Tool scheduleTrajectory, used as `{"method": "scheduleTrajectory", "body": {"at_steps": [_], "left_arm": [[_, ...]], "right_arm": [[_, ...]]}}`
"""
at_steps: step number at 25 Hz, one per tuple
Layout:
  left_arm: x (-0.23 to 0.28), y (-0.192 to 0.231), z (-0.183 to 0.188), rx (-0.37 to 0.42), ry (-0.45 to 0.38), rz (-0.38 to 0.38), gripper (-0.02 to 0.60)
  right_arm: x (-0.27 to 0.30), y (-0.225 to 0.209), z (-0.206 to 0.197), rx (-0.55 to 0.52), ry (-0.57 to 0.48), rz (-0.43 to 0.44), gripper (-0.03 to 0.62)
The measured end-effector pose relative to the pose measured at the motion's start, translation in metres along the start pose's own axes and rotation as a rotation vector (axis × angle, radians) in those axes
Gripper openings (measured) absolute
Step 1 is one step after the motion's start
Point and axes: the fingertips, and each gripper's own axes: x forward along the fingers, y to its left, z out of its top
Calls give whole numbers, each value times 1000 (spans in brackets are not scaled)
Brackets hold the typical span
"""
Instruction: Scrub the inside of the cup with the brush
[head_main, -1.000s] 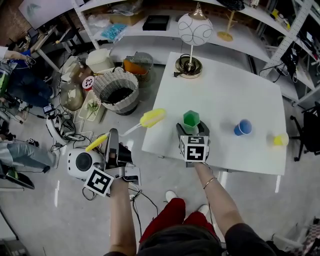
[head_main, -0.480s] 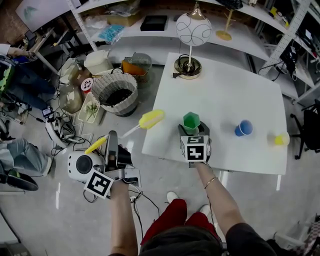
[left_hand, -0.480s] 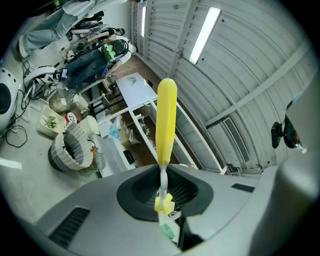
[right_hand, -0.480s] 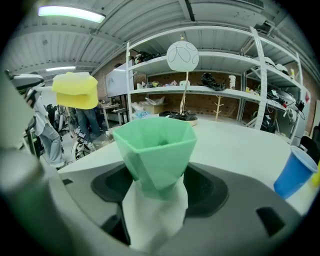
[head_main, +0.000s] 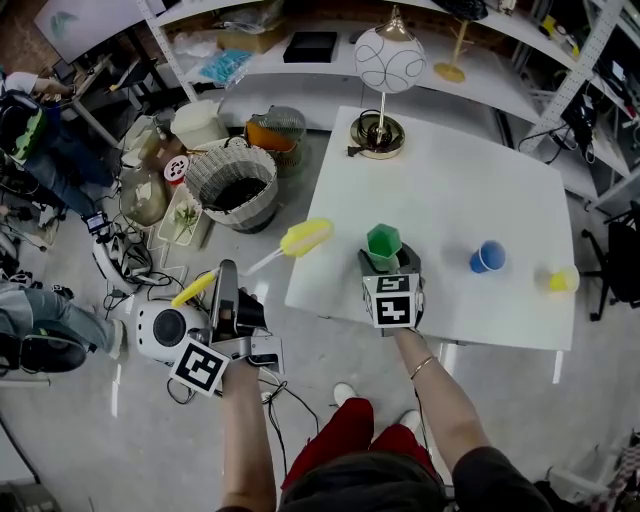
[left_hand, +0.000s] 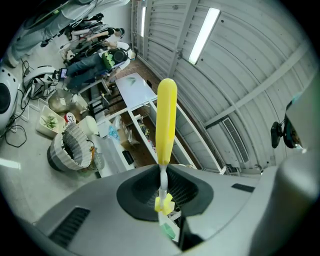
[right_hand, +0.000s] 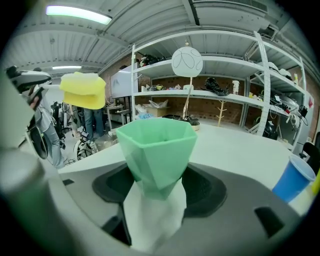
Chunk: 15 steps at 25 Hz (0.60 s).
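Now the left gripper (head_main: 224, 285) is grasping the brush (head_main: 303, 238); fingers of the right gripper (head_main: 385, 264) are closing around the cup (head_main: 382, 241).

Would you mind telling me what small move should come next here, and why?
Probably let the right gripper finish closing on the green cup: its jaws are closing with the cup between them, not yet clearly gripping. The left gripper holds the yellow brush clear of the cup, so steadying the cup comes first.
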Motion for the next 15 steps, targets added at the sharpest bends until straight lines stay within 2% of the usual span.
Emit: {"method": "scheduleTrajectory", "body": {"at_steps": [9,15], "left_arm": [[-1,-21,6,4,-6,-42,43],[0,-38,11,1,-16,-81,43]], "right_arm": [[-25,10,31,-132,-73,-18,310],[-44,9,52,-174,-120,-47,310]]}}
